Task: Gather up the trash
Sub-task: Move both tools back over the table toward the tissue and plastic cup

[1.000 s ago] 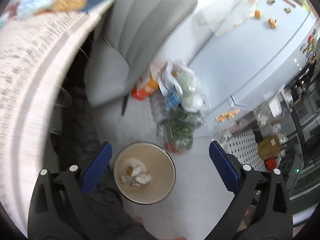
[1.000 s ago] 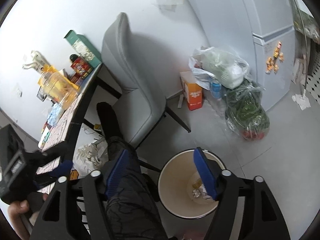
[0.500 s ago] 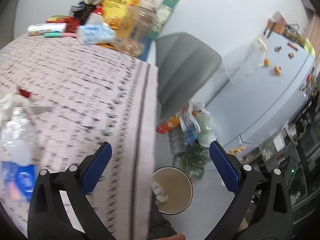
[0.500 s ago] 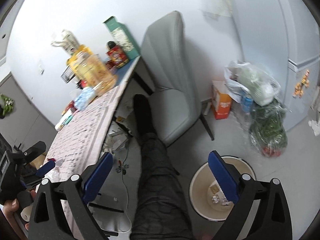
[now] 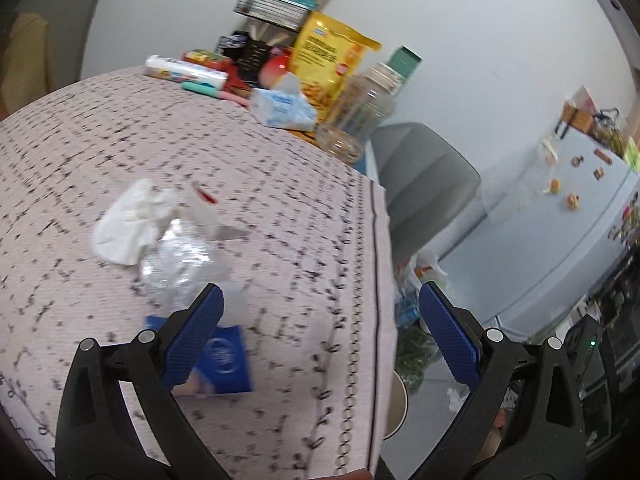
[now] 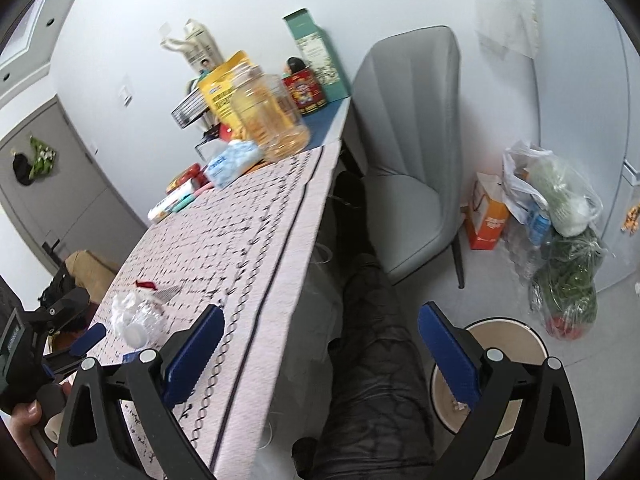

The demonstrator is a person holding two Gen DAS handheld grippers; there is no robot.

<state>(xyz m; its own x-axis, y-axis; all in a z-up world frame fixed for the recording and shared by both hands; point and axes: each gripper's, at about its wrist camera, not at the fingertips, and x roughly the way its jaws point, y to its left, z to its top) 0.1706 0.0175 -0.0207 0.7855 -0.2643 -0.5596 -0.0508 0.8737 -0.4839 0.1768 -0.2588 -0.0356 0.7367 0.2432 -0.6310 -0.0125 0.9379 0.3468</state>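
Both wrist views have swung up from the round cream waste bin [image 6: 520, 360] on the floor to the pink patterned tablecloth [image 5: 280, 200]. The left gripper [image 5: 320, 336] stands wide open with nothing held, hovering just short of the remaining rubbish: a crumpled white tissue [image 5: 128, 220], a crushed clear plastic bottle [image 5: 180, 264] touching it, and a flat blue packet [image 5: 224, 360] nearest the table edge. The right gripper [image 6: 316, 354] has just been opening to full width with nothing between its jaws; it hangs over the dark trouser leg [image 6: 372, 360] between table and bin. Risks: the bottle is slick and springy and may squirt out of a pinch; a careless grab could drag the tissue along and drop it short of the bin; the packet could be nudged off the edge. Writing: the packet carries a round emblem, possibly a logo, too blurred to read; print on the yellow snack bag [image 5: 328, 56] is likewise illegible.
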